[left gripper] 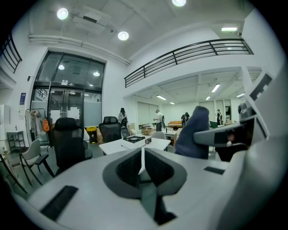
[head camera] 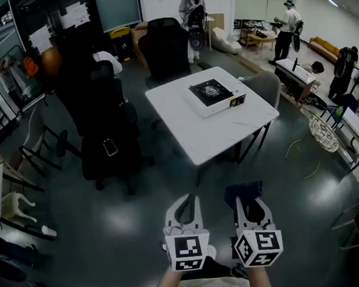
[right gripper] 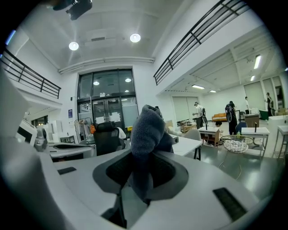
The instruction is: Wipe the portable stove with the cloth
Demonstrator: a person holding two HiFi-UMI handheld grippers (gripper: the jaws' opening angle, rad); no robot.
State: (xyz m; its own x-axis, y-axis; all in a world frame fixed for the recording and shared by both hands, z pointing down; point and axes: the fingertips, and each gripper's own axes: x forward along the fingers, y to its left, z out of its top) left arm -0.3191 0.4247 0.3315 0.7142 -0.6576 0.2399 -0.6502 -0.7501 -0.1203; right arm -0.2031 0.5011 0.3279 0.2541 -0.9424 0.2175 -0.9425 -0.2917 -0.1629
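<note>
1 stove (head camera: pixel 215 95), 1 cloth (right gripper: pixel 150 130) in R tongs (head camera: pixel 250 207)

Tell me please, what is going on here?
A person stands back from the white table, a gripper in each hand. The right gripper is shut on a dark blue cloth, which sticks up from its jaws. The left gripper is shut and empty. The portable stove sits on the table ahead, and neither gripper touches it; wiping has not begun.

white table (head camera: pixel 210 137) | office chair (head camera: pixel 165 47) behind it | phone (head camera: pixel 110 147) on dark chair (head camera: pixel 100 168)
</note>
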